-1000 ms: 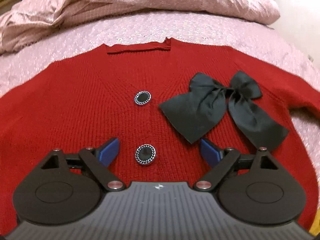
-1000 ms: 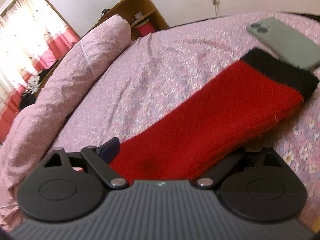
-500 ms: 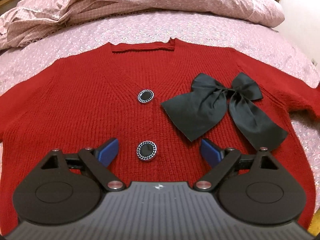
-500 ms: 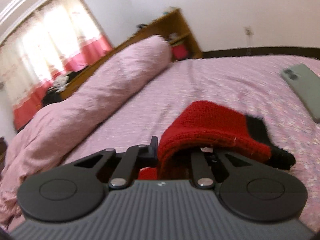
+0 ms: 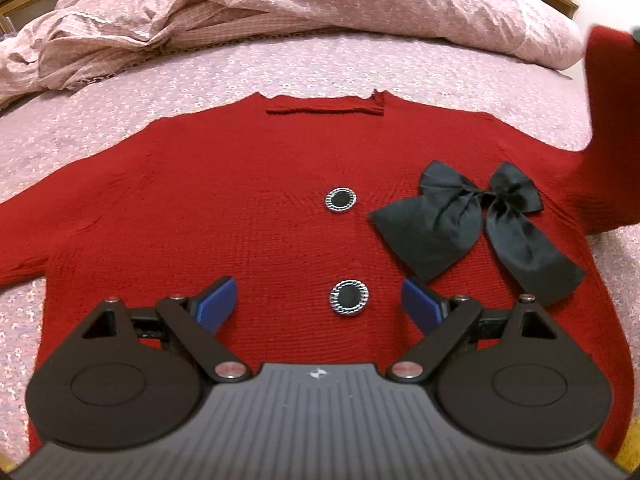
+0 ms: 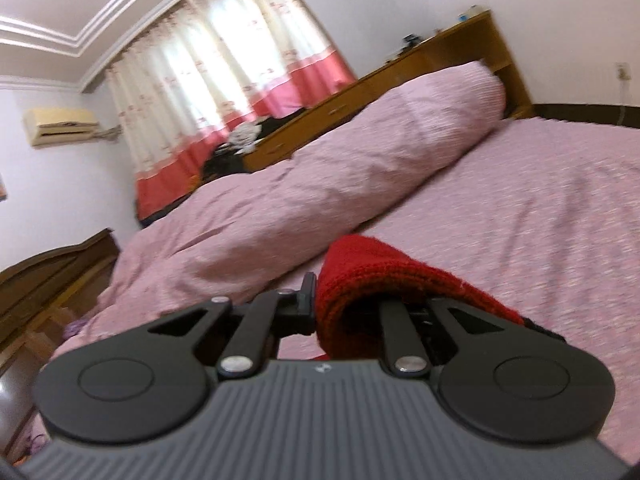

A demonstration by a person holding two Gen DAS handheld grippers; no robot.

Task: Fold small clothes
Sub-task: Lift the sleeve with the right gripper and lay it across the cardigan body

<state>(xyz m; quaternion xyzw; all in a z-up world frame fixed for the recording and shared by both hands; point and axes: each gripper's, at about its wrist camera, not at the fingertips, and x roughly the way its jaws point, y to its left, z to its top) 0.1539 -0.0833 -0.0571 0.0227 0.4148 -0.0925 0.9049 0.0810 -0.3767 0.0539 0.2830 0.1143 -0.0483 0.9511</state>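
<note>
Here, the biggest thing is the bed (image 5: 280, 68), with its pink flowery sheet, and a rolled pink quilt (image 5: 320, 4) lies along its far side. On the sheet lies my red sweater (image 5: 224, 200), spread flat with its front up and its neck toward the quilt. One sleeve (image 5: 612, 96) is up in the air at the right edge of my left view. In my right view that same red sleeve (image 6: 384, 280) is bunched up and pinched between my two fingers, with some of it draped over one of them. So my right gripper (image 6: 352, 308) is closed tight on the sleeve, above the sheet.

A black bow (image 5: 476, 224) sits on the sweater's chest, off to the right. Two round black buttons with silver rims run down the middle: the upper button (image 5: 339, 200) and the lower button (image 5: 349, 297).

My left gripper (image 5: 318, 306) hangs just over the sweater's lower front. Its blue fingers (image 5: 218, 306) are spread wide and hold nothing, and the lower button sits between them.
</note>
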